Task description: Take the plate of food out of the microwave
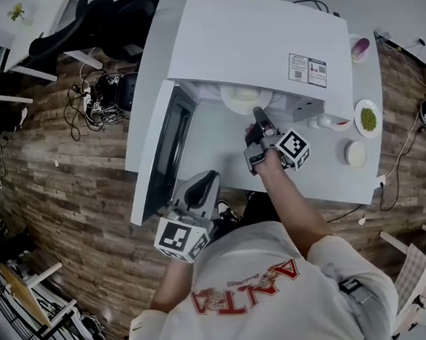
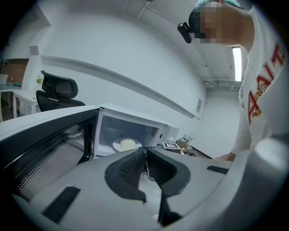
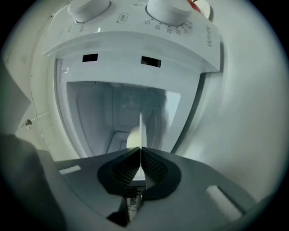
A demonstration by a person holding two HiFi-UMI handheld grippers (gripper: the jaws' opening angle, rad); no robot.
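The white microwave (image 1: 255, 46) stands on a white table with its door (image 1: 164, 151) swung open to the left. A white plate (image 1: 246, 96) with a pale round piece of food sits at the mouth of the cavity. My right gripper (image 1: 257, 114) reaches into the opening and is shut on the plate's near rim. In the right gripper view the rim (image 3: 141, 131) shows as a thin white edge pinched between the pads, with the food (image 3: 133, 137) behind it. My left gripper (image 1: 200, 188) hangs by the open door, shut and empty (image 2: 145, 153); it sees the plate (image 2: 126, 144) from the side.
Right of the microwave, on the table (image 1: 329, 172), stand a small dish of green food (image 1: 368, 118), a white bowl (image 1: 356, 153) and another dish (image 1: 361, 48). A black office chair (image 1: 79, 29) and loose cables (image 1: 98, 94) lie on the wooden floor to the left.
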